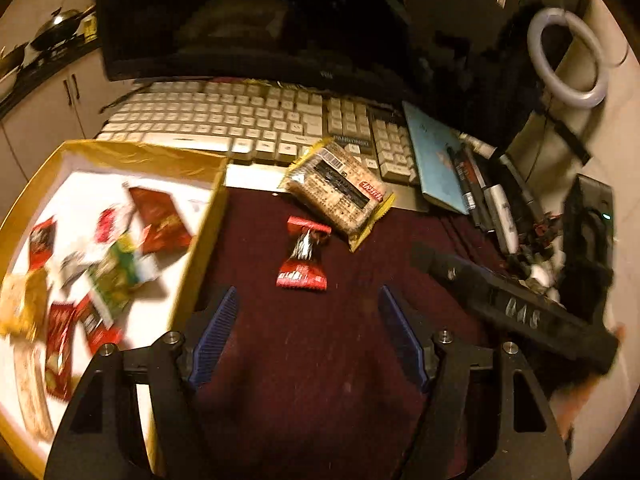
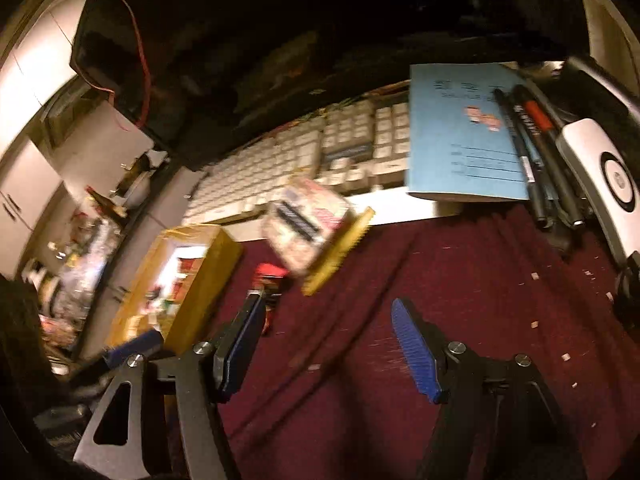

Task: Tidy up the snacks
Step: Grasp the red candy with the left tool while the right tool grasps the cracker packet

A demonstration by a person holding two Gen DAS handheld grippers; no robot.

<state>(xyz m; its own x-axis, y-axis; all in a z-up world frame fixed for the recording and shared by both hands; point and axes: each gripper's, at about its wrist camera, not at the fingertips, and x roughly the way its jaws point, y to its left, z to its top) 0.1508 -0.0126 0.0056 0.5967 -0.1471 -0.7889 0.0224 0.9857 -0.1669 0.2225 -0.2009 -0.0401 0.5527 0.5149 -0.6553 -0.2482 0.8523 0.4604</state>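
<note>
A small red candy wrapper (image 1: 303, 255) lies on the dark red cloth (image 1: 320, 360), just ahead of my open, empty left gripper (image 1: 308, 296). A larger yellow-edged cracker pack (image 1: 340, 190) lies beyond it, against the keyboard. A yellow box (image 1: 204, 216) at the left holds several snack packets (image 1: 160, 220). My right gripper (image 2: 328, 308) is open and empty above the cloth (image 2: 440, 280); the cracker pack (image 2: 308, 220), the red candy (image 2: 270, 276) and the yellow box (image 2: 208, 280) lie ahead to its left. The right gripper's arm (image 1: 512, 304) shows at the right in the left wrist view.
A white keyboard (image 1: 224, 120) and a dark monitor (image 1: 248, 20) stand behind the snacks. A blue booklet (image 2: 460, 136), pens (image 2: 532, 140) and a white device (image 2: 608, 168) lie at the right. A ring light (image 1: 568, 56) stands at the back right.
</note>
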